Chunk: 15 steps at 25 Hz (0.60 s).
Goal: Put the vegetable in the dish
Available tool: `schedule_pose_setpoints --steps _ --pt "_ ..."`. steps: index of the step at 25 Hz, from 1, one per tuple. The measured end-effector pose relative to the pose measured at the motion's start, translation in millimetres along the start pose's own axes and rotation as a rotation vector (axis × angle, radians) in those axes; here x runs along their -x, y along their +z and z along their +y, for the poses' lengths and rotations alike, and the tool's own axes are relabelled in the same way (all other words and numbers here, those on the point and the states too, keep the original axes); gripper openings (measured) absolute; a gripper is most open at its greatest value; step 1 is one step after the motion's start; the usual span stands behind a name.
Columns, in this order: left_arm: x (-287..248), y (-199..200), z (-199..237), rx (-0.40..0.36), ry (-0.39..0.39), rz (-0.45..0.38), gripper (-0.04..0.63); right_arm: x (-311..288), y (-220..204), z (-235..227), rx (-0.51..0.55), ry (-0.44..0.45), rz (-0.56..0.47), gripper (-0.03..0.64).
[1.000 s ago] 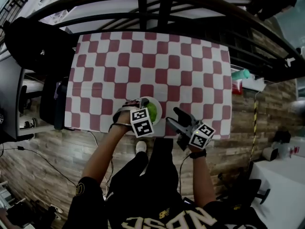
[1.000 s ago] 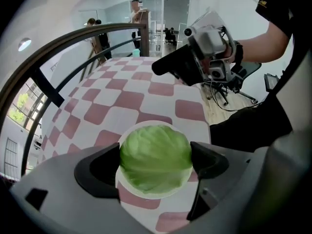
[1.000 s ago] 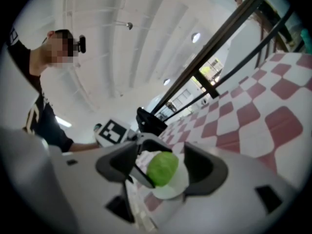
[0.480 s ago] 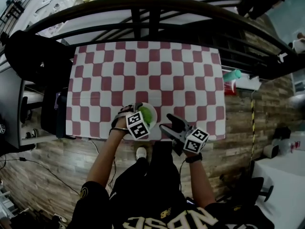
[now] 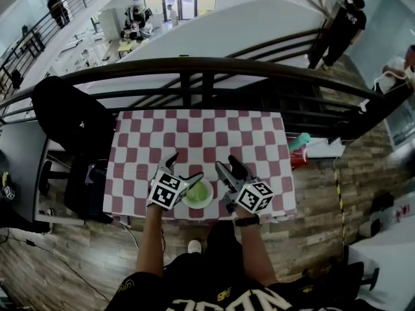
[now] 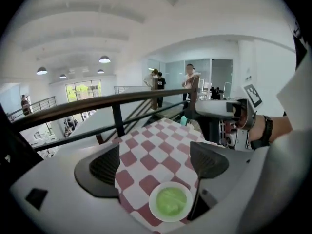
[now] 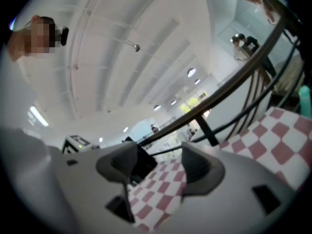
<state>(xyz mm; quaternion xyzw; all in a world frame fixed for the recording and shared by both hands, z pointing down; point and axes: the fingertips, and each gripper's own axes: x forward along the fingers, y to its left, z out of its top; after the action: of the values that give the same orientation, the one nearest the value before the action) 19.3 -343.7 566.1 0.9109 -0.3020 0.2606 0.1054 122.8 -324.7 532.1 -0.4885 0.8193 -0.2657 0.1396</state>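
A white dish (image 5: 198,194) holding a green leafy vegetable (image 5: 198,191) sits on the red-and-white checked table (image 5: 201,135), close to its near edge. My left gripper (image 5: 185,168) hovers just left of the dish, open, with nothing between its jaws. The left gripper view looks down on the dish (image 6: 157,213) and vegetable (image 6: 171,200), below and ahead of the open left gripper (image 6: 156,165). My right gripper (image 5: 227,167) is held just right of the dish, open and empty. In its own view the right gripper (image 7: 161,167) points up over the cloth toward the railing.
A dark metal railing (image 5: 194,67) runs behind the table's far edge. A black chair with dark cloth (image 5: 71,118) stands at the left. A teal bottle (image 5: 299,141) and a red item sit off the right edge. The person's legs are below the near edge.
The head view has tipped up, showing more of the room. My left gripper has come off the dish to its left, leaving the vegetable in it. The right gripper moved up beside the dish.
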Motion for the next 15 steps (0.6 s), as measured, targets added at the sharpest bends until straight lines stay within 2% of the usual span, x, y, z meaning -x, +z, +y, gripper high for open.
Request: schedule_pose_setpoints --steps 4,7,9,12,15 --pt "36 68 22 0.013 0.061 -0.174 0.471 -23 49 9 0.16 -0.063 -0.007 0.295" --pt "57 102 41 -0.034 0.117 -0.245 0.458 -37 89 25 0.271 -0.082 -0.033 0.291" --pt "74 122 58 -0.043 0.17 -0.293 0.435 -44 111 37 0.389 -0.106 -0.024 0.285" --pt "107 150 90 -0.011 0.276 -0.396 0.363 -52 140 55 0.534 -0.15 -0.027 0.262" --pt "138 169 116 0.034 0.382 -0.484 0.333 -55 163 71 0.593 -0.179 -0.061 0.222"
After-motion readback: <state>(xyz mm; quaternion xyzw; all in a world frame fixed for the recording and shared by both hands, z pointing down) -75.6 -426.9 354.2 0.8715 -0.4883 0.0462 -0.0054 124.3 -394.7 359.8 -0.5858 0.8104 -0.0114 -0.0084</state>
